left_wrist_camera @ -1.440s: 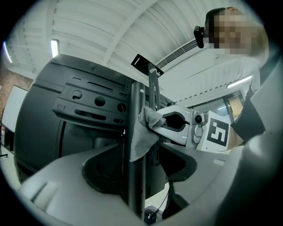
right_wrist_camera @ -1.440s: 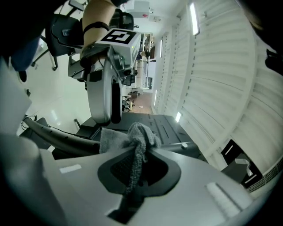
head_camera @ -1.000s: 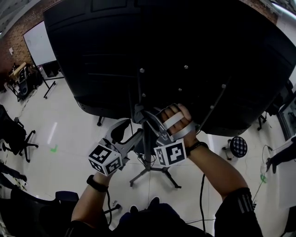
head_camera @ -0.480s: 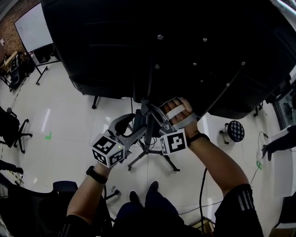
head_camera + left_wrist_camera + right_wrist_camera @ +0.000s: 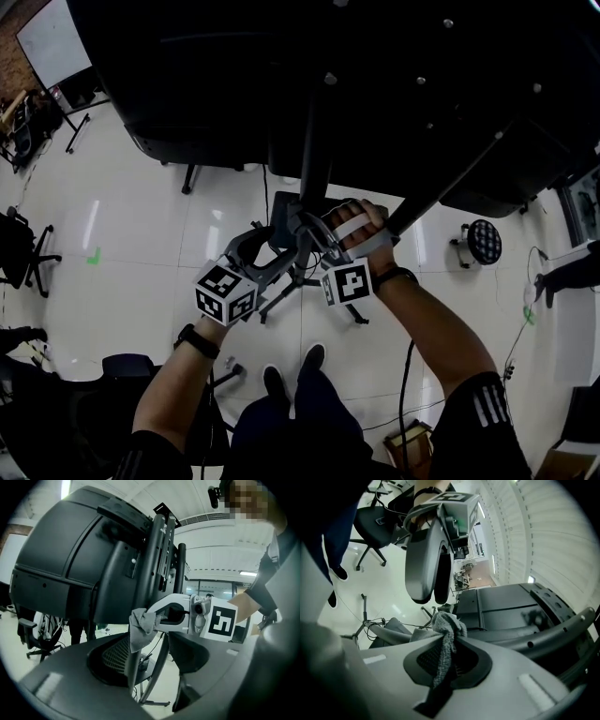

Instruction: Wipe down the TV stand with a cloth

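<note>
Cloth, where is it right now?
In the right gripper view, the cloth is bunched up in the right tool. The left gripper view shows it against the TV stand's upright pole.

The screen [image 5: 216,75] blocks everything above; the stand pole [image 5: 312,141] and slanted strut [image 5: 459,159] bar the middle; the floor [image 5: 141,244] leftward lies open.
</note>
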Tool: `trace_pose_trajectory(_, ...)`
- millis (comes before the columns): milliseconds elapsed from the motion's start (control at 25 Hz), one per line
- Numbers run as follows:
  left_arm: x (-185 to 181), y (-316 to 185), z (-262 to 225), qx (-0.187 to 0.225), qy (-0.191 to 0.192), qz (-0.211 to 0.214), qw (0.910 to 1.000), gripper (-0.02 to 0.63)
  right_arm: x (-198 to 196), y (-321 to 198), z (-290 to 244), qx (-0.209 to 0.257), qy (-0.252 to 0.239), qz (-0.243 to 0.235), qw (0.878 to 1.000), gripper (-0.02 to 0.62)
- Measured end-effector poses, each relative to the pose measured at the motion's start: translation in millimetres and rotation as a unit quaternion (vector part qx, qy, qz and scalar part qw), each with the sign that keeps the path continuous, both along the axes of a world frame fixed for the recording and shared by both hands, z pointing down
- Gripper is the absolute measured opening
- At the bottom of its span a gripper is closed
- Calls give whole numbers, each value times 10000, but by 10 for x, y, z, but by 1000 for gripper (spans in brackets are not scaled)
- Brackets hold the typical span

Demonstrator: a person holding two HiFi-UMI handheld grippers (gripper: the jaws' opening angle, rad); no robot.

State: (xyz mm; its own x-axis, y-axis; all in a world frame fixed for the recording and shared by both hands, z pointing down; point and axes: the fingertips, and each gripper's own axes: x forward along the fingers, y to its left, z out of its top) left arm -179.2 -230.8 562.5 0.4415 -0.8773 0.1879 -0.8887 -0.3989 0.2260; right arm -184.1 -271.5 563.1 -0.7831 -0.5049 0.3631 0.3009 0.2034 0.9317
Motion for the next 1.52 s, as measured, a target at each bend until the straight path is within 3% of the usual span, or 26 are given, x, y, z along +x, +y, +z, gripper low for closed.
trace_pose_trajectory(640, -33, -9, 1696, -869, 338, 18, 9956, 287, 10, 61, 1773, -831, 536, 3, 9951, 21)
trace_pose_trajectory(920, -80, -114, 2424, -1130, 369, 34, 9929, 291, -11, 39, 2529, -867, 823, -72, 9928, 21)
trace_pose_trajectory(1520, -20, -211, 3354, -1523, 589, 16, 9866, 296, -10, 83, 3636, -1225, 1153, -10, 9858, 21)
